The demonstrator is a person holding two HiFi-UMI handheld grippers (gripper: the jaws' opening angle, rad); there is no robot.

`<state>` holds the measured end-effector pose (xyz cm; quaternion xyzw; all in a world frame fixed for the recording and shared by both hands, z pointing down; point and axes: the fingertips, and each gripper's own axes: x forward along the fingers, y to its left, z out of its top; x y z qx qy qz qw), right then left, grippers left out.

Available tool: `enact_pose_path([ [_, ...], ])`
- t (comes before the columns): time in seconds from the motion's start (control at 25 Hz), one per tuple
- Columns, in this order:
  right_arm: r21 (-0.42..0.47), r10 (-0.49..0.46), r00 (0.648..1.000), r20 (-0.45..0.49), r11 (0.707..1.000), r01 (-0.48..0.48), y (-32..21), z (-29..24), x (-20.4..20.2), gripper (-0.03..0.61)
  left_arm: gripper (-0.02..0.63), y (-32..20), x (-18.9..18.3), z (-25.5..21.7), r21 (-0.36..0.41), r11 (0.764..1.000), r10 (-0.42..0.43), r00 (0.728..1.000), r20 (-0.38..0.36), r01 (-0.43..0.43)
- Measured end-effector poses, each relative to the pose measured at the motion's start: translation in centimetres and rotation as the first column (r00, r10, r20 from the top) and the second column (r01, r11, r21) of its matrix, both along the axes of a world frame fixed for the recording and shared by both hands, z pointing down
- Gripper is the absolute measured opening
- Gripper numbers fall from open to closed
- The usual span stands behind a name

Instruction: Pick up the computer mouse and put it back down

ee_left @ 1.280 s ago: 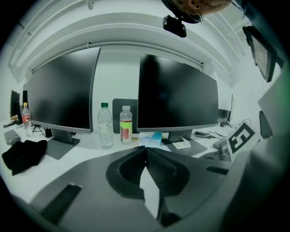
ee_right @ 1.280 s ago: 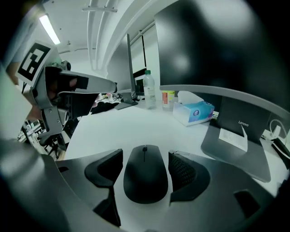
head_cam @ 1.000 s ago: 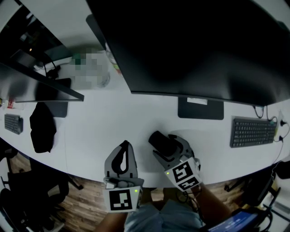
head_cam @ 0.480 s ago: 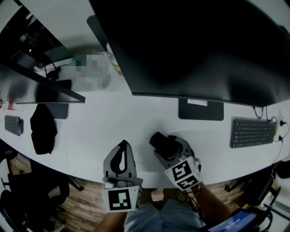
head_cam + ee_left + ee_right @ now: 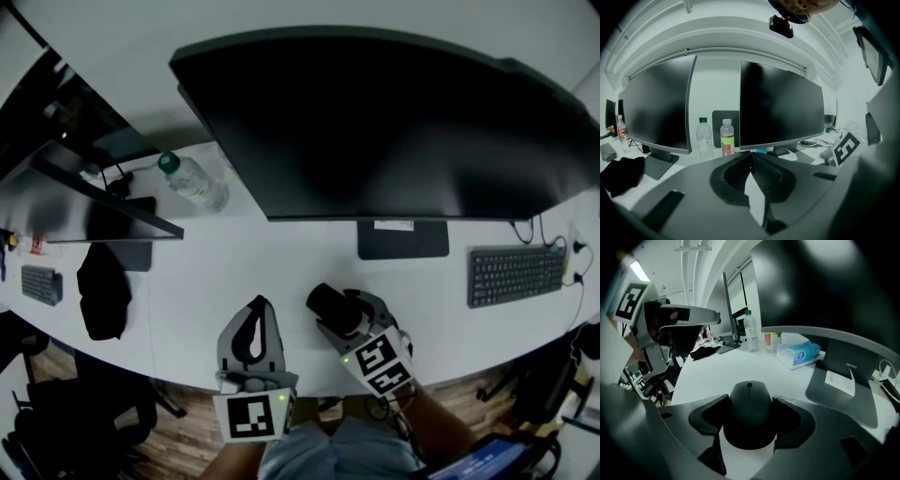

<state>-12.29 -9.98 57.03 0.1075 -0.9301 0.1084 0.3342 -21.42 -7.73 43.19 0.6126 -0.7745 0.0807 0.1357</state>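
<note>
A black computer mouse rests on the white desk, between the jaws of my right gripper. Those jaws have just been closing, and their pads now lie against both sides of the mouse. In the head view the mouse sits at the tip of the right gripper, near the desk's front edge. To its left, my left gripper hovers over the desk edge. Its jaws meet at the middle, shut and empty.
A large dark monitor stands behind the mouse on its stand base. A keyboard lies at the right. A water bottle, a second monitor and a black cloth are at the left. A tissue box sits beyond the mouse.
The head view has tilted, so the monitor's top edge and the bottle now show. Both grippers keep their places by the desk's front edge, with the mouse still between the right jaws.
</note>
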Motion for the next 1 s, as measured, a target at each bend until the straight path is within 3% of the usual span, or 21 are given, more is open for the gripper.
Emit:
enact_pose_path([
  [0.48,0.119,0.112,0.983,0.147,0.984,-0.130,-3.1,-10.5,0.8,0.304,0.005,-2.7,1.2,-7.2,0.123,0.987,0.090,0.992,0.083,-0.100],
  [0.72,0.210,0.179,0.964,0.195,0.953,-0.219,-5.4,-15.3,3.0,0.304,0.005,-4.4,2.9,-9.3,0.167,0.972,0.149,0.984,0.095,-0.163],
  [1.0,0.266,0.271,0.941,0.203,0.910,-0.319,-8.2,-17.5,6.8,0.304,0.005,-6.7,5.1,-11.0,0.217,0.945,0.221,0.967,0.128,-0.245],
])
